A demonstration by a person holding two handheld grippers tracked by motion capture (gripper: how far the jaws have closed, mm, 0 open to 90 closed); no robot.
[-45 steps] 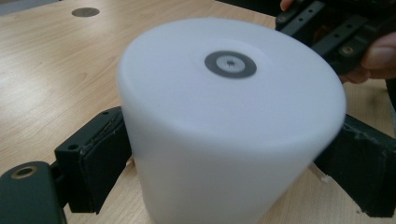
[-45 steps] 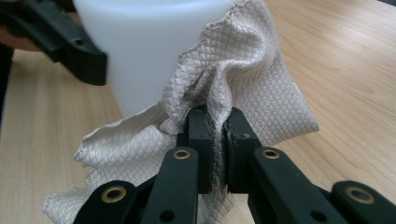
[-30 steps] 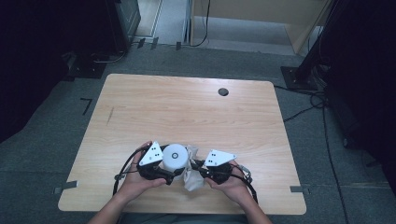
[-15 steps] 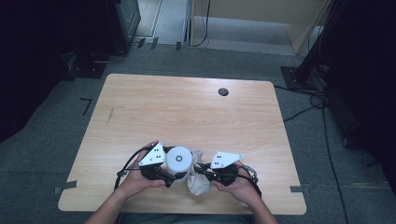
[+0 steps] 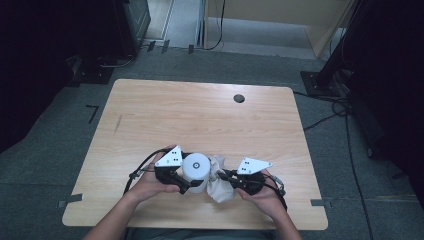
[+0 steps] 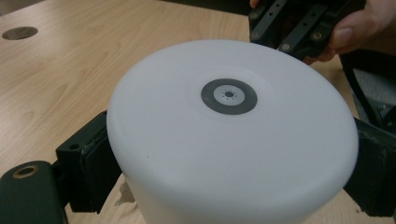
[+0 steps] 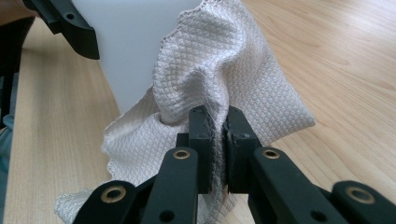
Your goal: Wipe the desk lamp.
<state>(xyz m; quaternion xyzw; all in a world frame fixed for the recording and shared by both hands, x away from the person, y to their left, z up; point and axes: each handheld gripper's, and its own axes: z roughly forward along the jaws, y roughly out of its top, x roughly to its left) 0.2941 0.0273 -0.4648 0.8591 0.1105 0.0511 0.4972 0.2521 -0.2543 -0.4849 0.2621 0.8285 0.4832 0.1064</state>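
Note:
A white cylinder [image 5: 196, 167] with a grey ring mark on its top [image 6: 229, 94] stands near the table's front edge. My left gripper [image 5: 186, 176] is shut on it, a black pad [image 6: 91, 161] pressing each side. My right gripper [image 5: 223, 175] is just right of the cylinder, shut on a pale waffle-weave cloth [image 5: 220, 189]. In the right gripper view the jaws [image 7: 219, 140] pinch a fold of the cloth [image 7: 224, 79], which drapes against the cylinder's wall [image 7: 130, 51]. The right gripper [image 6: 289, 28] appears beyond the cylinder in the left gripper view.
The wooden table [image 5: 200, 115] has a round dark cable hole [image 5: 239, 98] at the back right. Grey carpet surrounds it, with cables and black stands on the floor at the right [image 5: 340, 105]. Both forearms come in over the front edge.
Both hands have slid a little to the right along the front edge, taking the cylinder and the cloth with them. Both grips look the same.

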